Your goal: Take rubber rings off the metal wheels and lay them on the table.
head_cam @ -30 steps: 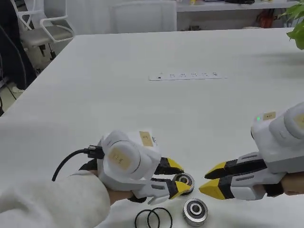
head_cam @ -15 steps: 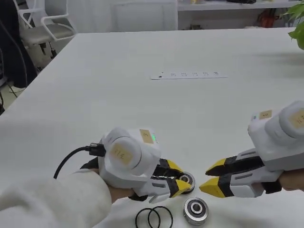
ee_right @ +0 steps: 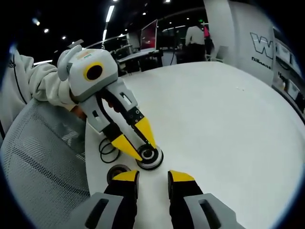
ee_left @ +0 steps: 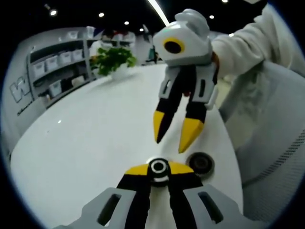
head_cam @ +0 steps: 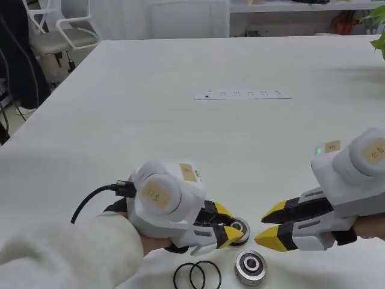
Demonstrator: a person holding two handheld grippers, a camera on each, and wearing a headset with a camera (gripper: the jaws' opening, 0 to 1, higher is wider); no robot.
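On the white table (head_cam: 180, 120), a metal wheel (head_cam: 239, 227) with a dark rim sits between the yellow tips of my left gripper (head_cam: 228, 224), which is shut on it. The left gripper view has the same wheel (ee_left: 158, 167) pinched at the jaw tips. My right gripper (head_cam: 269, 226) hovers just right of it, open, with nothing between its tips. A second wheel (head_cam: 250, 267) lies flat nearer the front edge. Two loose black rubber rings (head_cam: 197, 275) overlap left of the second wheel. In the right gripper view the held wheel (ee_right: 149, 156) lies just ahead of my right gripper (ee_right: 153, 176).
A white power strip (head_cam: 242, 94) lies flat mid-table. A black cable (head_cam: 90, 201) trails from the left gripper. White chairs (head_cam: 60, 30) stand beyond the far left corner, and a plant (head_cam: 379, 24) stands at the far right. The table edge runs close to the rings.
The view has drifted a little. The left gripper stays on the wheel and the right gripper holds its place beside it.
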